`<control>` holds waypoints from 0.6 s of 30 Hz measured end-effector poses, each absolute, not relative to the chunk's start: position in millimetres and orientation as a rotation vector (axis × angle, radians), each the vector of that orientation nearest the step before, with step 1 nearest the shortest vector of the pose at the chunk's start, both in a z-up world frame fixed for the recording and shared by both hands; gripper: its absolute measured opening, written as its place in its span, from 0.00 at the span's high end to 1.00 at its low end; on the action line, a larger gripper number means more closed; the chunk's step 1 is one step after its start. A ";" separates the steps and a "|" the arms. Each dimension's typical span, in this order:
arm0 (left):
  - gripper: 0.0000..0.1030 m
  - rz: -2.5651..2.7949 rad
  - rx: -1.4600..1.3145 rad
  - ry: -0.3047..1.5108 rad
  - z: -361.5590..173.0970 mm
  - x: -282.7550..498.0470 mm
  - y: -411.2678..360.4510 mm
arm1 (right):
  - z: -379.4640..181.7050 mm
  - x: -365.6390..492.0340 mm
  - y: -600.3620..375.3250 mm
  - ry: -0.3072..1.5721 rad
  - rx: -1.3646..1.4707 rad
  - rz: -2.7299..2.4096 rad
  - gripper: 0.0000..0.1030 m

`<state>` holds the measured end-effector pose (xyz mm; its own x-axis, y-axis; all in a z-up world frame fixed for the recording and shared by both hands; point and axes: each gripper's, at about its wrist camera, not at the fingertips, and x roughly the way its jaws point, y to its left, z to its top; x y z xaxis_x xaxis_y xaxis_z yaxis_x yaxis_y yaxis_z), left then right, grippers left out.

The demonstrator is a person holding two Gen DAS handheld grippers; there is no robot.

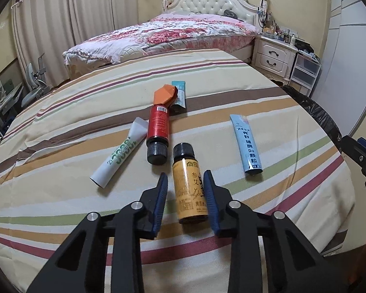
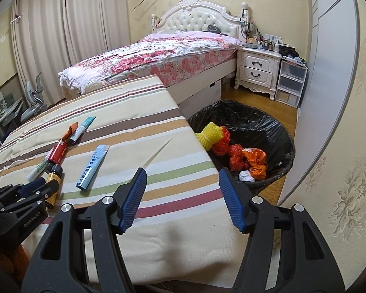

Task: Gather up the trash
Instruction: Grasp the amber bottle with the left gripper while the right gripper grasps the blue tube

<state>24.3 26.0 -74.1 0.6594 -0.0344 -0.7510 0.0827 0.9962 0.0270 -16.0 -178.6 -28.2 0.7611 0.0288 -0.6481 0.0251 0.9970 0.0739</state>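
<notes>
Left wrist view showed the left gripper (image 1: 186, 178) narrowed around a small yellow-labelled bottle with a black screw cap (image 1: 188, 183), its blue ribbed pads on either side of the label; the right pad lay against the bottle, while contact on the left side could not be told for certain. The bottle lay on its side on the striped bed cover (image 1: 256, 112), cap pointing away from the camera, near the cover's front edge. Just beyond it lay a red bottle with a black cap (image 1: 158, 131), a white sachet with green print (image 1: 119, 155) touching its left side, and an orange folded wrapper (image 1: 164, 95) over a teal sachet (image 1: 179, 95) at its far end. A pale blue sachet with dark lettering (image 1: 247, 144) lay apart, toward the cover's right edge.

From the right wrist view, the right gripper (image 2: 181, 178) hung about half open with nothing between its pads, over the cover's right front corner, where the cloth was bare. Beyond that edge, on the wooden floor (image 2: 256, 102), stood a bin lined with a black plastic bag (image 2: 275, 131), holding yellow foam netting (image 2: 208, 136), orange and red plastic scraps (image 2: 246, 161) and a white wad (image 2: 247, 176).
</notes>
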 end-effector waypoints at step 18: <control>0.76 -0.035 0.022 0.831 -76.9 24.9 62.0 | -42.5 25.7 -89.2 0.795 -0.002 0.202 0.42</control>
<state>24.9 62.0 -76.9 0.6735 -0.0227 -0.7389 0.0397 0.9992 0.0055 25.7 -89.2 -42.5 0.6819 0.1798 -0.7090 -0.1812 0.9806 0.0744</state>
